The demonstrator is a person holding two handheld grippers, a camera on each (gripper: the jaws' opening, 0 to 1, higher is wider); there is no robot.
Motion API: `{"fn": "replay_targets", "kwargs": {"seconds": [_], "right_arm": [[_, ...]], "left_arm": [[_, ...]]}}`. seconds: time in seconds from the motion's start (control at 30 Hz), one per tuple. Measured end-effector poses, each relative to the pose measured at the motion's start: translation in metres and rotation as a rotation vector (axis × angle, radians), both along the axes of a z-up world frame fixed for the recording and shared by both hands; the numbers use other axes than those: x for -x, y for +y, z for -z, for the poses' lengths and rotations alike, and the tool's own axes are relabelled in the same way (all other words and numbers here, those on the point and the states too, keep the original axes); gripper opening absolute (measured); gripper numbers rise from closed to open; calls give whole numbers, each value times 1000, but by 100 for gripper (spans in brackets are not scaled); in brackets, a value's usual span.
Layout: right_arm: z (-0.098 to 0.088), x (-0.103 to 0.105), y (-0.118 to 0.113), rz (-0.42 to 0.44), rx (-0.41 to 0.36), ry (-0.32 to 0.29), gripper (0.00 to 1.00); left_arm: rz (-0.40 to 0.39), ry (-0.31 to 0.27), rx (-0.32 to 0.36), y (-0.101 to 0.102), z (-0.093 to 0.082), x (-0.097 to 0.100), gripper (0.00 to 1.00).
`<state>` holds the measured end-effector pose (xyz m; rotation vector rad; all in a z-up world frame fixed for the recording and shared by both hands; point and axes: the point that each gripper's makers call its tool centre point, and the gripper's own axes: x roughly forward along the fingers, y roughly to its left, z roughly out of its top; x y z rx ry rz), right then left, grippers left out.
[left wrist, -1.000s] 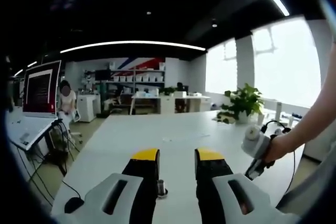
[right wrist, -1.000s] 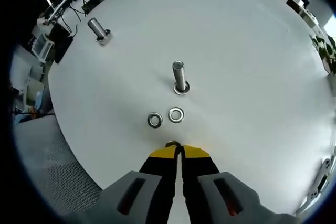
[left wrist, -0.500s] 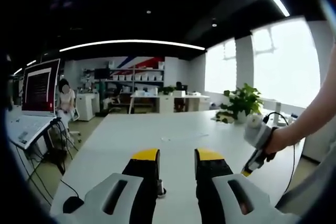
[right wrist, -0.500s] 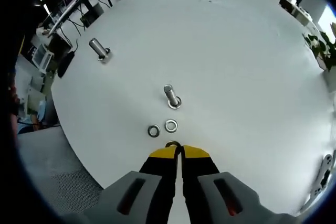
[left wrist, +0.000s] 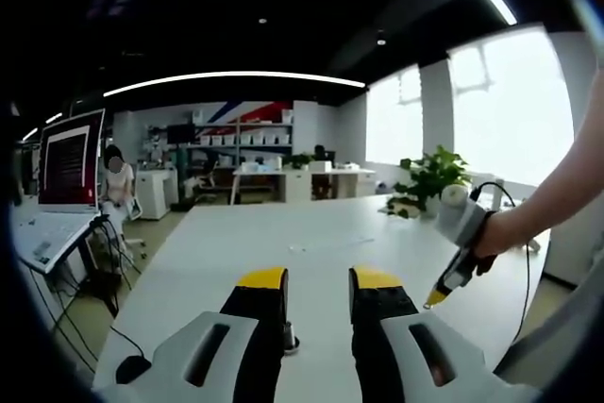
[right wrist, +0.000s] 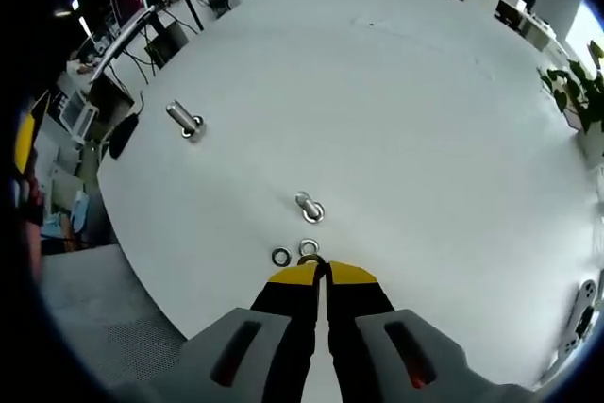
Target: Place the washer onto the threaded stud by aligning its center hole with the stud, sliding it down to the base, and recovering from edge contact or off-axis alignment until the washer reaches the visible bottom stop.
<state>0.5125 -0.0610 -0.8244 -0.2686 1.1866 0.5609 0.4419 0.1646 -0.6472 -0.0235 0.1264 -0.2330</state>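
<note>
My right gripper [right wrist: 316, 271] is shut on a small metal washer [right wrist: 310, 260] pinched at its yellow tips, high above the white table [right wrist: 425, 139]. Just past the tips stands a threaded stud [right wrist: 308, 207], upright on its base. Two loose washers [right wrist: 281, 257] lie on the table between the stud and my tips. A second stud [right wrist: 184, 120] stands farther left. My left gripper [left wrist: 318, 280] is open with nothing between its fingers; a stud [left wrist: 288, 337] peeks out beside its left finger. In the left gripper view, a hand holds the right gripper [left wrist: 458, 252] above the table at the right.
A black mouse [left wrist: 132, 368] lies near the table's left edge, beside a monitor [left wrist: 68, 158] and cables. A potted plant [left wrist: 429, 181] stands at the far right of the table. Shelves and desks fill the back of the room, where a person sits.
My right gripper has lifted away from the table with the washer, so the stud and loose washers look smaller. In the left gripper view it has risen slightly.
</note>
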Motion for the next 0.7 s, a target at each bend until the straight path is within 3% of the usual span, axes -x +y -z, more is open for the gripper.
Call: {"fn": "replay_targets", "kwargs": {"seconds": [0.7], "right_arm": [[-29, -26, 21, -30, -16, -74, 4]], "left_arm": [[4, 4, -3, 0, 1, 0, 24]]}}
